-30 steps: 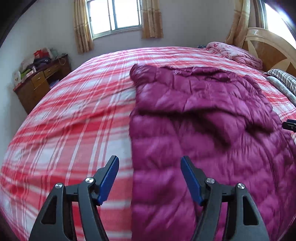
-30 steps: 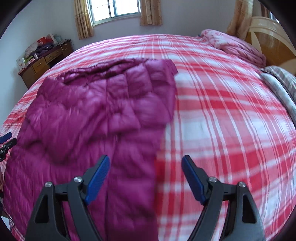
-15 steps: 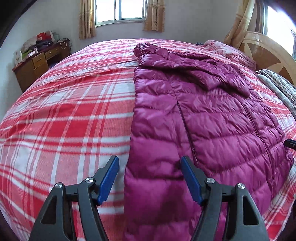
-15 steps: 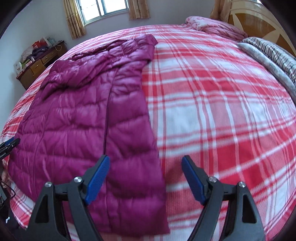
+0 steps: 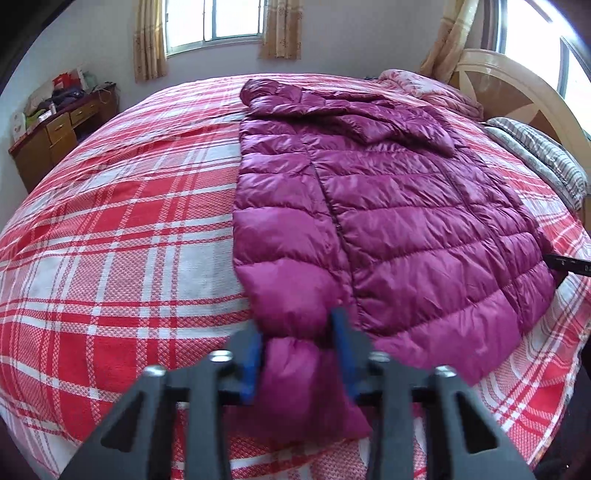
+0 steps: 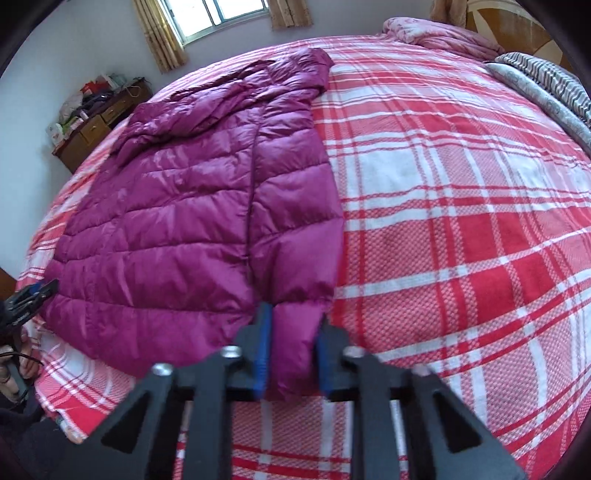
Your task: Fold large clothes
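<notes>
Magenta puffer jacket [image 5: 388,206]: light, soft, slippery; left claw [image 5: 297,354] and right claw [image 6: 291,350] closing on hem corners, 6 o'clock.

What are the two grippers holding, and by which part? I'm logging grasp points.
Both are closing on the purple jacket hem: left gripper at its left corner, right gripper at its right corner.

Both wrist cameras ride low at the near edge of the bed [image 5: 110,229], tilted down and facing the far wall with its window [image 5: 214,18]. The left view looks along its fingers [image 5: 251,354] from close by; the right does likewise. They share the purple jacket [image 5: 388,221], sitting right of frame in one, left of frame in the other.
</notes>
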{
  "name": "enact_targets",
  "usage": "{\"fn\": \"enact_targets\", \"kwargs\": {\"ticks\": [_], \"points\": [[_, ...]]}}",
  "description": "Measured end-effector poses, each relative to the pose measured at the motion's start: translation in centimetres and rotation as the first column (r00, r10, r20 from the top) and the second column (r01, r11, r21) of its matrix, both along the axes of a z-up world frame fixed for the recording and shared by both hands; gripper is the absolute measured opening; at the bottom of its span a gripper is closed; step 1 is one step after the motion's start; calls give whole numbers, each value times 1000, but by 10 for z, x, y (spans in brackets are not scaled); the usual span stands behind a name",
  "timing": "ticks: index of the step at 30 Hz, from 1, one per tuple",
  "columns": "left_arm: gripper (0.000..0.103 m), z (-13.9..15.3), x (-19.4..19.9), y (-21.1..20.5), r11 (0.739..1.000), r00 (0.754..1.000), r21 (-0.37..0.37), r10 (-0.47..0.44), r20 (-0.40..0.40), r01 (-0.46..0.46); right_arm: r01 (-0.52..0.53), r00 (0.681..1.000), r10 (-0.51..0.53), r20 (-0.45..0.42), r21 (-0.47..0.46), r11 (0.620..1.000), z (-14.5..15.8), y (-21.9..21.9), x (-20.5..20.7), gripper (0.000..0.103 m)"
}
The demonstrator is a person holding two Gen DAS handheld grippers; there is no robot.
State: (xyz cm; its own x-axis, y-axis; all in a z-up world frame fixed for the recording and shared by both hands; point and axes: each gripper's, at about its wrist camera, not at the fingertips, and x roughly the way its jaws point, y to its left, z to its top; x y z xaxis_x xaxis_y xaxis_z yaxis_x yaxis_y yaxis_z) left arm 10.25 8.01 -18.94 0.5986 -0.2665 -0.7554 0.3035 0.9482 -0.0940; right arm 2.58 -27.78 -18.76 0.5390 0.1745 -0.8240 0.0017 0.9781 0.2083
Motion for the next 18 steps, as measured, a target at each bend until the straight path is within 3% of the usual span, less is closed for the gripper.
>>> {"fn": "enact_targets", "kwargs": {"ticks": [1, 4, 10, 18], "points": [[13, 2, -1, 1, 1000, 1000, -13, -9, -3, 9, -4, 1000, 4, 8, -3, 1000, 2, 1, -2, 13], [7, 14, -6, 3, 999, 999, -29, -21, 33, 22, -12, 999, 11, 39, 19, 1000, 14, 3, -5, 10], [5, 67, -25, 30, 980, 991, -189, -35, 125, 59, -35, 987, 13, 163, 135, 990, 67, -6, -31, 9], [5, 151, -69, 66, 923, 957, -356, -40, 287, 146, -118, 942, 10, 336, 304, 945, 143, -17, -65, 8]]}}
